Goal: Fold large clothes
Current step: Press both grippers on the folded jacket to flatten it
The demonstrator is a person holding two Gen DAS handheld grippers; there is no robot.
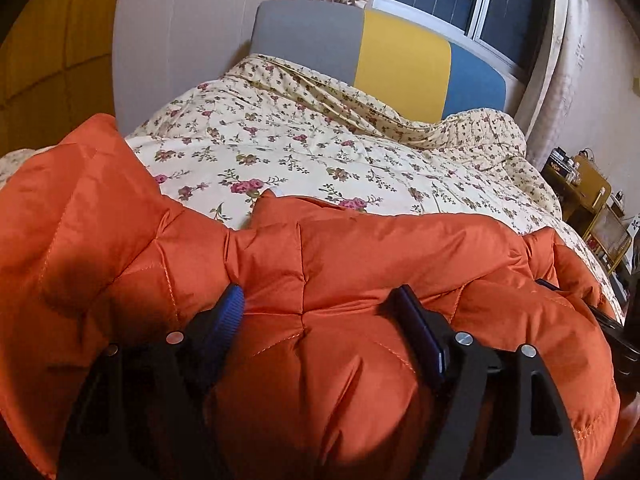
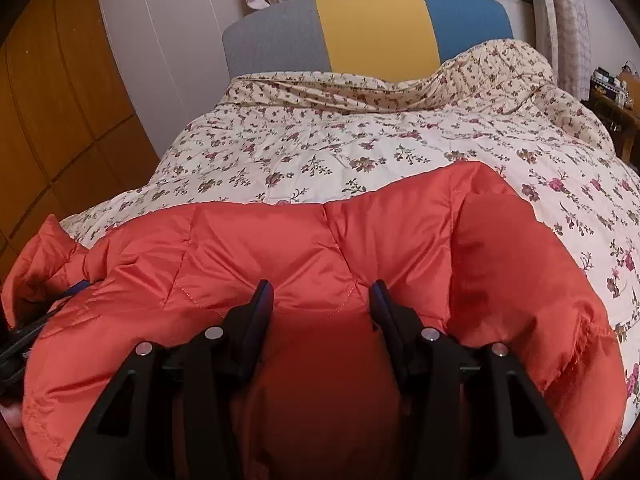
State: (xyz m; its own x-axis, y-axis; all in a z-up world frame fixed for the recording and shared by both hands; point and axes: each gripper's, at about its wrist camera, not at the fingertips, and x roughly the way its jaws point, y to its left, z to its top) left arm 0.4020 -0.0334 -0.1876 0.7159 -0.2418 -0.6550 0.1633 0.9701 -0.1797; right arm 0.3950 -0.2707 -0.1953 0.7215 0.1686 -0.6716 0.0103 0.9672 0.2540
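Item: one puffy orange quilted down jacket (image 1: 340, 280), shiny nylon, lying bunched across the near end of the bed, on the cream floral quilt (image 1: 304, 152); beyond it stands the grey, yellow and blue panelled headboard (image 1: 400, 68). Left fingers (image 1: 320, 300): set wide, pressed down into a swollen panel of the jacket that bulges up between them, not pinched shut on it. Right fingers (image 2: 322, 292): at a middling gap, also astride a fold of the same jacket, fabric rising between them; whether the pads bite I cannot tell. Pose: both my hands tilted forward and downward onto the garment, side by side, each seeing the tip of the other at its picture's edge. Risks, as I judge them: the slick shell may slide off my pads if I close on a puffed panel rather than a seam; I may catch only the top layer, so the fold drags unevenly; the trapped air may spring the fold open; and the quilt beneath may be snagged along with it.
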